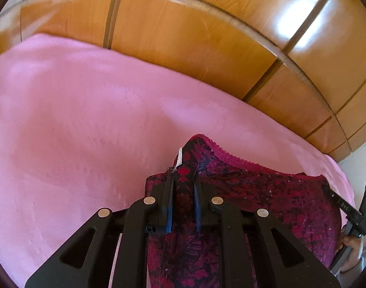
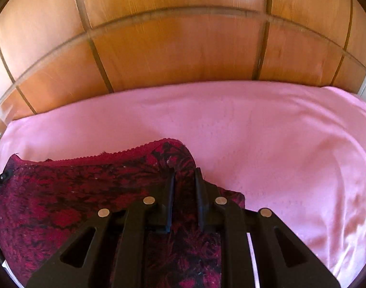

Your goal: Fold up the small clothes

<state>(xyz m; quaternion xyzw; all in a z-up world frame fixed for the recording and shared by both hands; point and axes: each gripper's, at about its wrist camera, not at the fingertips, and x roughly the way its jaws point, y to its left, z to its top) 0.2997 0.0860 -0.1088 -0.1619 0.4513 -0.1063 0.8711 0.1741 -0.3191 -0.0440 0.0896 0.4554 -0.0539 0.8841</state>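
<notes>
A small dark red and black patterned garment (image 1: pixel 267 199) with a magenta lace edge is held stretched above a pink sheet (image 1: pixel 75 120). My left gripper (image 1: pixel 184 175) is shut on its left corner, where a white label sticks up. My right gripper (image 2: pixel 185 175) is shut on the garment's (image 2: pixel 75 192) right corner. The cloth hangs between the two grippers. The right gripper's body and the hand on it show at the right edge of the left wrist view (image 1: pixel 358 218). The garment's lower part is hidden behind the gripper frames.
The pink sheet (image 2: pixel 267 132) covers the bed across both views. A glossy wooden panelled headboard or wardrobe (image 1: pixel 195 36) stands behind the bed, also in the right wrist view (image 2: pixel 183 43). A pale wall strip shows at the far right (image 1: pixel 360 163).
</notes>
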